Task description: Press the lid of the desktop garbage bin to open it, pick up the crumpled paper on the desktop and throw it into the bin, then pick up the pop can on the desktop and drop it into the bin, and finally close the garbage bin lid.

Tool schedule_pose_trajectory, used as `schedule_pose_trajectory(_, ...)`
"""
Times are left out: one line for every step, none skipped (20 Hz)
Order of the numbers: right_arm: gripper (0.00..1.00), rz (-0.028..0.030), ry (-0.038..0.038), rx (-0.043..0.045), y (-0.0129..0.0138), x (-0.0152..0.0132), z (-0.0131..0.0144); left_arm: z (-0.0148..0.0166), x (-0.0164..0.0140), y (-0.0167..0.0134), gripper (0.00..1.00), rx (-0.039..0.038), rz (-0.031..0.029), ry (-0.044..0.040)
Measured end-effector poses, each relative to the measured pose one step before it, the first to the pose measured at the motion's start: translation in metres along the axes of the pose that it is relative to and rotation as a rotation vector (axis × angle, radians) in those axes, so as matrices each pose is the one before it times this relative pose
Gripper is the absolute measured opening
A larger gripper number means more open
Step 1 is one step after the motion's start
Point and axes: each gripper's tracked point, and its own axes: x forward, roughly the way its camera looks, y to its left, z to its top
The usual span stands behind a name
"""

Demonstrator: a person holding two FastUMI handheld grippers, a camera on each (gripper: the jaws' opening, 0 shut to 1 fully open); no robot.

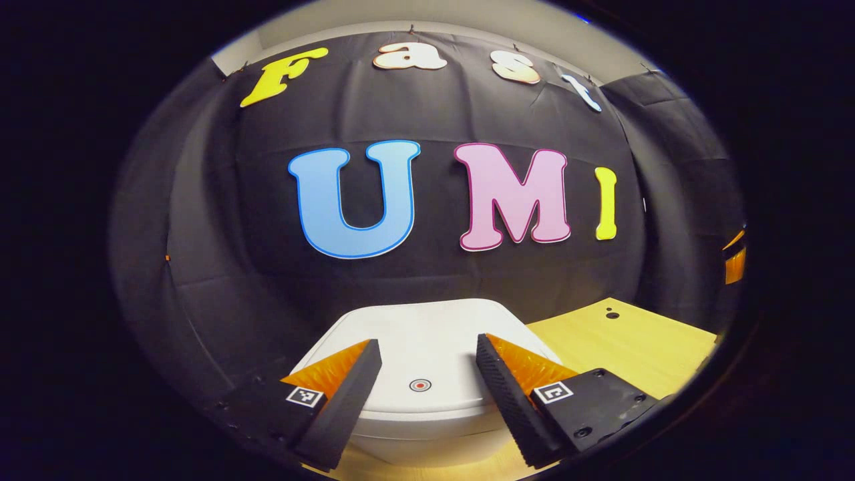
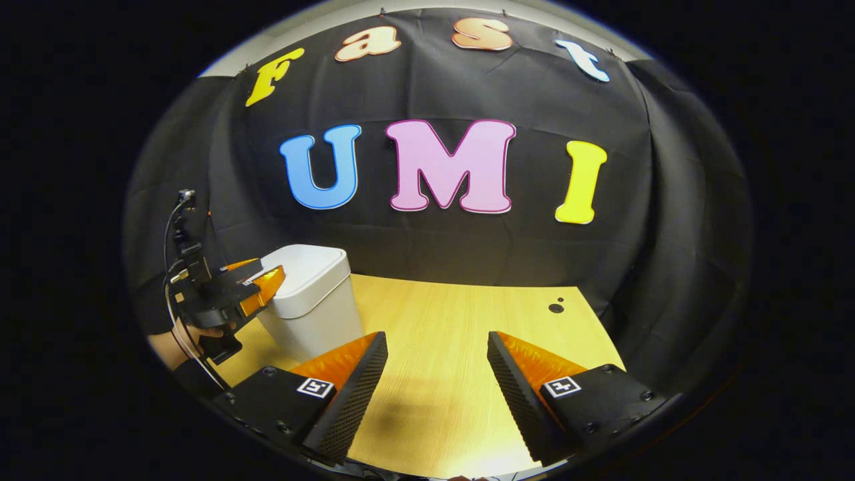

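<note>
My left claw [image 1: 427, 374] hung spread wide and empty just above the closed lid [image 1: 427, 334] of the white bin [image 2: 310, 300], a round button [image 1: 420, 385] between its fingers. My right claw [image 2: 437, 381] gaped empty over the bare wooden surface [image 2: 454, 321]. I judged an off-centre press might tip the bin.

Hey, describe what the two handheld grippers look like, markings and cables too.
Right gripper and left gripper: each has two wedge-shaped fingers with ribbed inner faces on black bolted mounts bearing small square black-and-white markers. Seen from the right gripper view, the left gripper carries black cables.
</note>
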Motion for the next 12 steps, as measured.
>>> schedule_pose_trajectory(0.98, -0.00108, -0.01301, -0.0059, 0.00526, -0.00727, 0.0026, 0.00363, 0.00053, -0.0004, 0.99, 0.01056, -0.00599, -0.01778)
schedule_pose_trajectory(0.98, -0.00391, -0.01455, -0.00038, 0.00549, -0.00801, 0.00395, 0.00106, -0.00189, -0.00048, 0.98, 0.02546, -0.01156, 0.0053)
schedule_pose_trajectory(0.97, -0.00366, -0.01434, 0.00229, 0.00425, -0.00698, 0.00239, 0.00124, -0.00409, 0.0021, 0.98, 0.00766, 0.00473, 0.01188)
schedule_pose_trajectory(0.97, -0.00197, -0.01861, -0.00161, 0.00498, -0.00762, 0.00411, 0.00454, -0.00728, 0.00285, 0.97, -0.0113, 0.02092, 0.00181)
schedule_pose_trajectory(0.97, -0.00657, -0.02177, -0.00926, 0.00475, -0.00742, 0.00453, 0.00836, -0.01214, 0.00128, 0.96, -0.01573, 0.01244, -0.01676)
schedule_pose_trajectory(0.98, -0.01039, -0.01992, -0.01762, 0.00312, -0.00692, 0.00387, 0.00774, -0.01252, -0.0048, 0.94, -0.0025, -0.0052, -0.02172)
schedule_pose_trajectory(0.97, -0.01195, -0.0147, -0.01819, 0.00134, -0.0066, 0.00301, 0.00465, -0.01724, -0.00783, 0.94, 0.02009, -0.01137, -0.01669)
schedule_pose_trajectory(0.97, -0.01484, -0.01801, -0.00573, -0.00026, -0.00743, 0.00364, 0.00785, -0.01652, -0.00486, 0.94, 0.03114, 0.00078, -0.02591)
schedule_pose_trajectory(0.97, -0.01343, -0.03596, 0.01578, 0.0005, -0.00901, 0.00864, 0.00765, -0.0157, -0.00398, 0.94, 0.02153, 0.00508, -0.02266)
schedule_pose_trajectory(0.98, -0.00454, -0.04168, 0.01912, 0.00356, -0.00641, 0.0092, 0.01149, -0.01692, -0.00674, 0.94, -0.0002, -0.00013, -0.02032)
schedule_pose_trajectory(0.97, -0.01076, -0.03023, 0.01313, 0.00263, -0.00532, 0.00697, 0.0133, -0.01881, -0.00932, 0.94, -0.01326, -0.01088, -0.02499)
schedule_pose_trajectory(0.96, -0.01289, -0.02047, -0.00022, 0.00032, -0.00233, 0.00263, 0.01437, -0.01746, -0.00882, 0.94, -0.01602, -0.01085, -0.02909)
